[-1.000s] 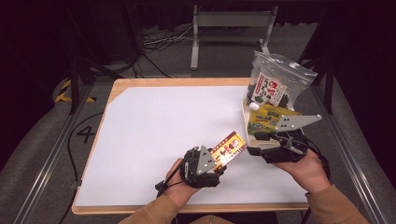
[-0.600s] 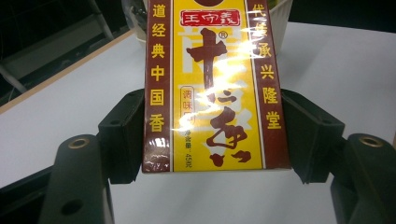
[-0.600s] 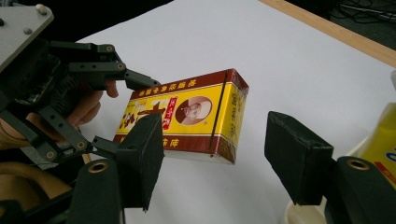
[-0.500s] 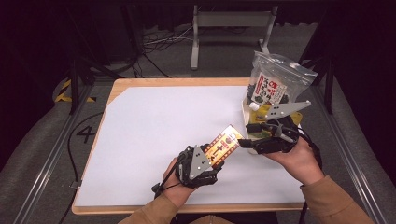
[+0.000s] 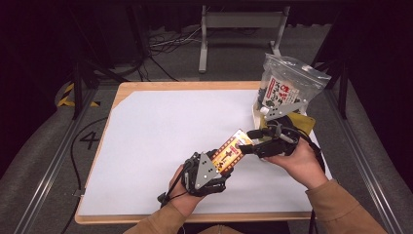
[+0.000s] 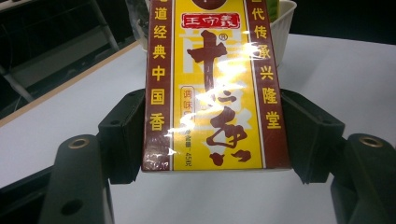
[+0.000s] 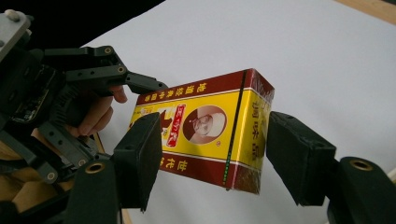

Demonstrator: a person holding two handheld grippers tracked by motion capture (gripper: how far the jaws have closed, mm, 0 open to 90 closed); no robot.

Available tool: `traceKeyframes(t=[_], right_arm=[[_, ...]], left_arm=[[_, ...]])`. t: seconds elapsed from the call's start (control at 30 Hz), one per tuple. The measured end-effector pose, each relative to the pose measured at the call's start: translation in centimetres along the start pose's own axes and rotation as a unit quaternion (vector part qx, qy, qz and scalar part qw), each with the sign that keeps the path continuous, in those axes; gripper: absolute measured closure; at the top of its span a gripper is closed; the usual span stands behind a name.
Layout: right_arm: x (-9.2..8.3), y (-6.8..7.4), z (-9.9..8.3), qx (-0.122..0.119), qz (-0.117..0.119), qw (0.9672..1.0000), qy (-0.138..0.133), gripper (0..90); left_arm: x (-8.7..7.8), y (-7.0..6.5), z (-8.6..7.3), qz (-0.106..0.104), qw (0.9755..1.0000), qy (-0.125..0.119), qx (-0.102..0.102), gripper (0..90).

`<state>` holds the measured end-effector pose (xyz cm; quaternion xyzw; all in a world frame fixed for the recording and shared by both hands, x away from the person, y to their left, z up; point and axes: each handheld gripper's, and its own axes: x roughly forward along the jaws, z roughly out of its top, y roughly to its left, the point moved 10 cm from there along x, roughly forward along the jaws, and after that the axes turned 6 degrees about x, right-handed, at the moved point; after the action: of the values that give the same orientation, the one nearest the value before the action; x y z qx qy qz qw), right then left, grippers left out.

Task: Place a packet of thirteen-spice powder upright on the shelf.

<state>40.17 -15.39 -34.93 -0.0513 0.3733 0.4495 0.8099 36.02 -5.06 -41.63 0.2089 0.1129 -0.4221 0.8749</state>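
A yellow-and-maroon carton (image 5: pixel 233 148) with Chinese print is held above the white table, tilted up to the right. My left gripper (image 5: pixel 220 162) is shut on its lower end; both pads press its maroon sides (image 6: pixel 212 84). My right gripper (image 5: pixel 251 139) comes in from the right, and its open jaws straddle the carton's upper end (image 7: pixel 210 135). One pad (image 7: pixel 299 156) stands clear of the carton's side. The left gripper's fingers (image 7: pixel 140 84) show behind the carton in the right gripper view.
A clear zip bag of snacks (image 5: pixel 287 87) stands at the table's right edge behind a white basket (image 5: pixel 257 115). A yellow packet (image 5: pixel 303 122) lies beside them. White sheet (image 5: pixel 160 126) covers the wooden tabletop; metal rails run along both sides.
My right gripper has swung left from the basket to the carton's upper end, which now lies between its jaws. The left hand and carton stayed nearly put.
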Motion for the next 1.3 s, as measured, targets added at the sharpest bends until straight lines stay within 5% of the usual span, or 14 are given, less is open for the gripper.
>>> traceKeyframes(t=[0.17,0.5,0.8,1.0,1.3], right_arm=[[0.7,-0.1,-0.2,0.038,0.031,0.9987,0.012,32.4],[1.9,0.3,-0.8,0.044,0.045,0.9974,0.033,34.5],[1.5,0.5,-0.8,0.056,0.053,0.9964,0.036,45.4],[0.9,0.9,-0.6,0.068,0.083,0.9937,0.032,59.8],[0.7,1.6,-0.3,0.058,0.084,0.9944,0.024,64.1]], left_arm=[[-0.1,0.0,0.2,0.002,1.0,-0.008,-0.002,32.0],[-0.3,-0.1,0.3,0.001,0.9999,-0.013,0.001,32.0],[-0.2,-0.1,0.1,0.0,1.0,-0.006,0.005,32.1],[0.2,-0.3,-0.3,0.005,0.9999,0.006,0.013,32.1],[0.3,-0.3,-0.4,0.012,0.9995,0.01,0.026,31.6]])
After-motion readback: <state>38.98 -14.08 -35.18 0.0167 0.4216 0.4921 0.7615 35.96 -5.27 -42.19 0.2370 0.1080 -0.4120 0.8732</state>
